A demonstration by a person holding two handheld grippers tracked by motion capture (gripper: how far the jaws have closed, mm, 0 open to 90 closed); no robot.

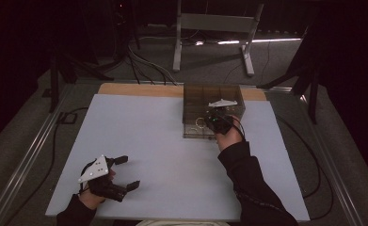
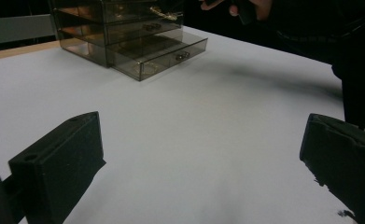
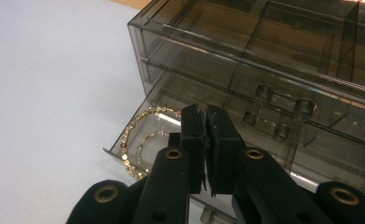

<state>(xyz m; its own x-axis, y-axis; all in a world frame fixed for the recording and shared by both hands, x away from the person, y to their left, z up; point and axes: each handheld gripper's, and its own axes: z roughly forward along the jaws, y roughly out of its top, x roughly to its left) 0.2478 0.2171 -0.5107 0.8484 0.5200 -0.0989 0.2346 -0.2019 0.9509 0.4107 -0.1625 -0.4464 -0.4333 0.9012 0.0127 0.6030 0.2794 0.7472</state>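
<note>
On the near left of the table (image 1: pixel 139 136), the left gripper (image 1: pixel 126 172) lies low with its jaws spread wide and nothing between them, well apart from the work. Farther right, at the table's far side, stands the smoky clear drawer box (image 1: pixel 213 99); its bottom drawer (image 3: pixel 161 128) is pulled partway out toward the person, and a gold bracelet (image 3: pixel 134 135) lies in that drawer's left part. The right gripper (image 3: pixel 204 140) hangs right over the open drawer, jaws pressed together with nothing visible between them, so this hand is by far the nearer one. In the right gripper view the bracelet lies just left of and below the closed tips, its loop flat on the drawer floor. The gripper's body hides the drawer's front edge and handle, and I cannot tell whether the tips touch the drawer.
</note>
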